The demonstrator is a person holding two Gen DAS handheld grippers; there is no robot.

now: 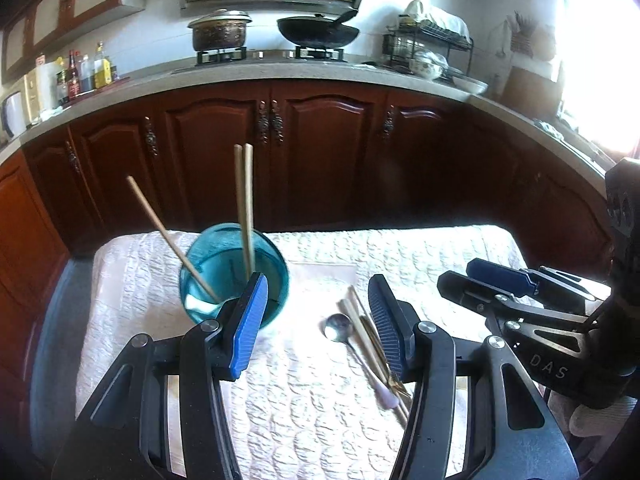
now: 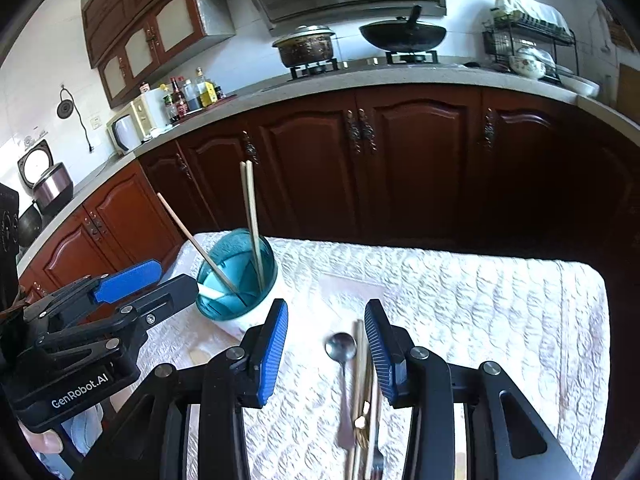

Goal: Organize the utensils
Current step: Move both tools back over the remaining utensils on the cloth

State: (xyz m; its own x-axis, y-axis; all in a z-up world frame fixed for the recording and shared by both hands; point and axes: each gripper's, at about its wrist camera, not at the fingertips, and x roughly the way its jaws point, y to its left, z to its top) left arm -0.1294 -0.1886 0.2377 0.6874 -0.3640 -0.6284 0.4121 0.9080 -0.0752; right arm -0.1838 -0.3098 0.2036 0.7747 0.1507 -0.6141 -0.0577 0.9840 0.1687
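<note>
1. Both sets of jaws stand spread and pinch nothing: the left gripper point(image 1: 318, 312) hangs between the blue cup point(image 1: 234, 276) and the loose utensils, and the right gripper point(image 2: 326, 340) hangs over the spoon point(image 2: 341, 347), which shows in the gap between its pads without touching them.
2. Three chopsticks point(image 1: 244, 208) already stand in the cup, two upright together and one leaning left, so the cup looks like the collecting place for the task.
3. Left to sort: the spoon, more chopsticks point(image 2: 360, 364) and what seems to be a fork point(image 2: 376, 462), lying side by side in a tight bundle just right of the cup. Lying flat and touching one another, they would probably need a careful pick of one piece at a time.
4. A white quilted cloth point(image 2: 500, 300) covers the surface, soft footing that may let thin handles sink a little.
5. Behind runs a kitchen counter point(image 1: 280, 70) with dark wooden cabinets, a pot point(image 1: 219, 32) and a wok point(image 1: 318, 32) on the stove, bottles point(image 1: 86, 70) at left and a dish rack point(image 1: 428, 48) at right.
</note>
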